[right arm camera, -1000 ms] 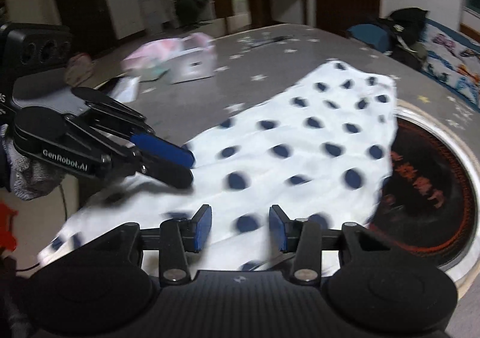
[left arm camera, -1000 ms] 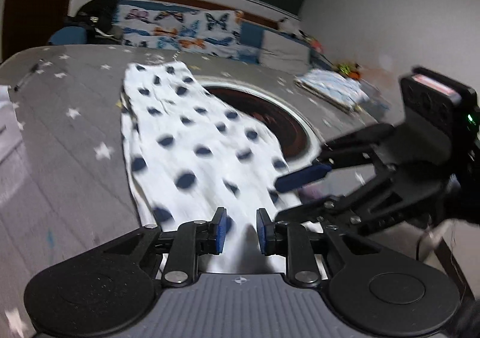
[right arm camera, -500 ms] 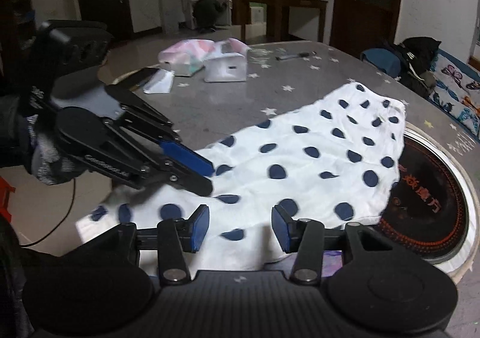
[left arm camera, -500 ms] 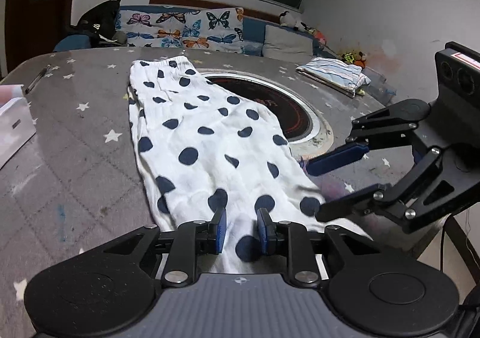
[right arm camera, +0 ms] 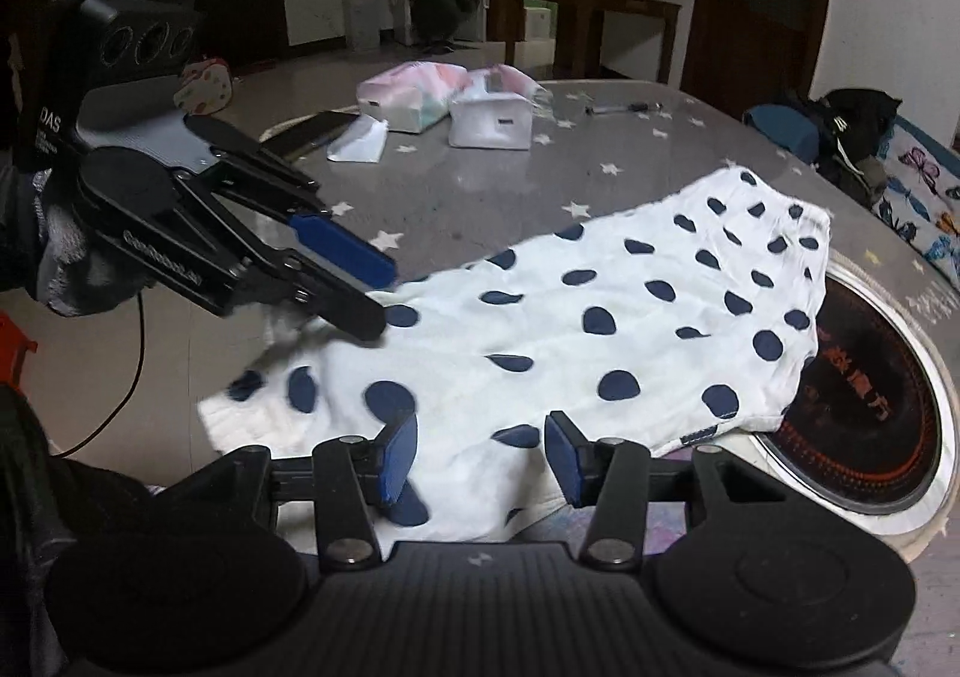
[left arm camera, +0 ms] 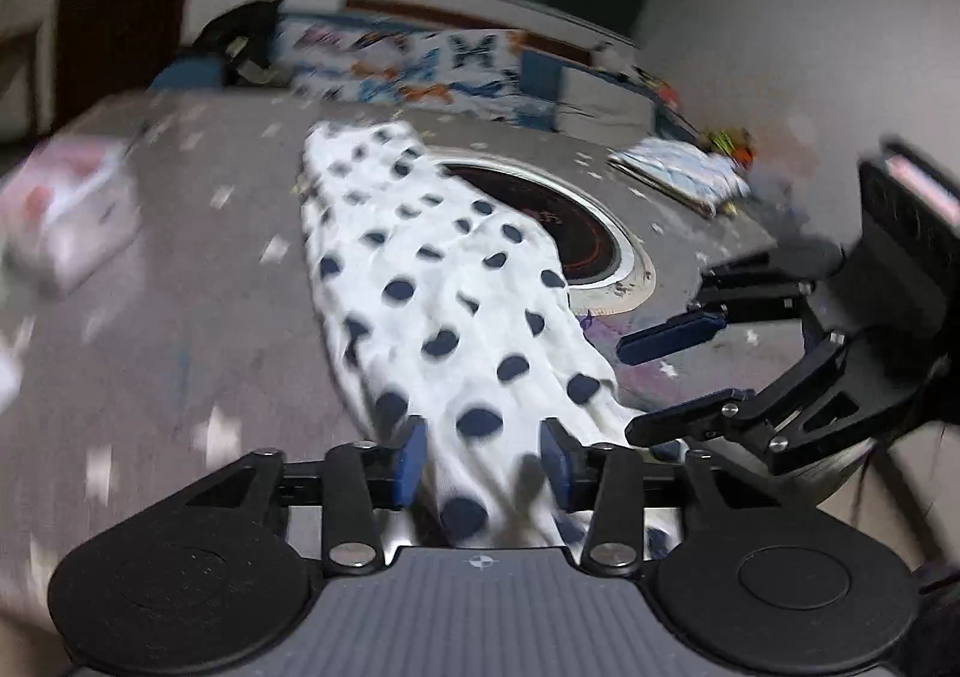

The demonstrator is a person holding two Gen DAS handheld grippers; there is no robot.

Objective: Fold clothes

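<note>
While the white garment with dark dots (right arm camera: 630, 317) lies stretched across the grey star-patterned bench (right arm camera: 480, 185), one side overlapping the round dark inset (right arm camera: 870, 407), both tools hover at its near end hanging over the bench edge. The left gripper (left arm camera: 483, 464) has its fingers spread wide with cloth passing between them but not pinched, and the right gripper (right arm camera: 480, 458) likewise stands wide open above the fabric. Two pale boxes (right arm camera: 450, 107) sit well apart on the bench's far side, and a folded striped cloth (left arm camera: 678, 176) lies beyond the inset.
</note>
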